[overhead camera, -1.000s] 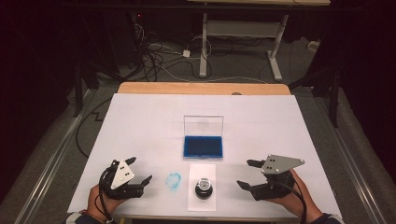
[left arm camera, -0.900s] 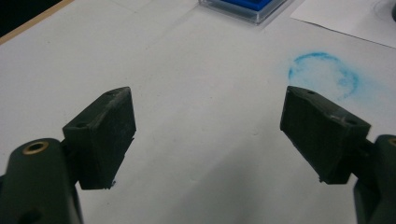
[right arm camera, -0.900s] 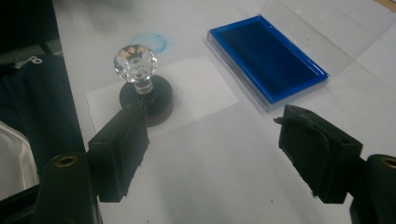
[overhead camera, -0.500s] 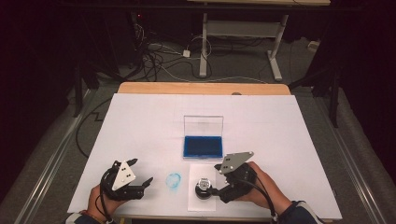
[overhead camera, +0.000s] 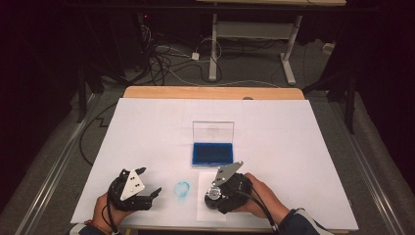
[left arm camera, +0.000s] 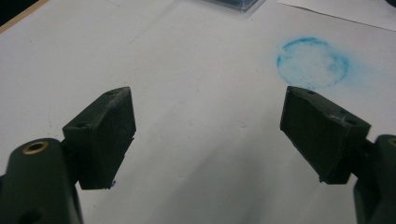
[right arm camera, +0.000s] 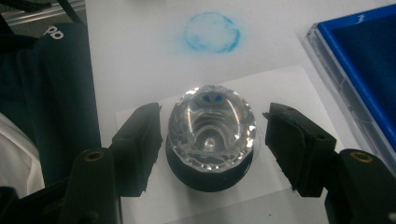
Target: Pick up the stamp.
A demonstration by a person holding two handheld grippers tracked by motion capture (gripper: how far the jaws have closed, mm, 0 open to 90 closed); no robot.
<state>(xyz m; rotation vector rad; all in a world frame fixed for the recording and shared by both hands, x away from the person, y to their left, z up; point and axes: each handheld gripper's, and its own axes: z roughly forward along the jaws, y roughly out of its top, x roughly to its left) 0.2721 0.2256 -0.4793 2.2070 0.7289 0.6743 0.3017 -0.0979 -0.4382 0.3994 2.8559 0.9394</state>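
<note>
right tongs point(right arm camera: 212, 140) closing around the crystal stamp point(right arm camera: 211, 128), not touching.

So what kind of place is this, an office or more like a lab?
Probably a lab or recording room. A work table covered in white paper stands on a dark floor, loose cables trail behind it, and a bare metal desk frame stands at the back.

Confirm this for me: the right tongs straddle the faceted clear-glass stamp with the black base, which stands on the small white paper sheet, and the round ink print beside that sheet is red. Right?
Not quite: the round ink print is blue, not red, as the right gripper view shows. The rest holds: the right tongs straddle the faceted clear-glass stamp with the black base, which stands on the small white paper sheet.
</note>
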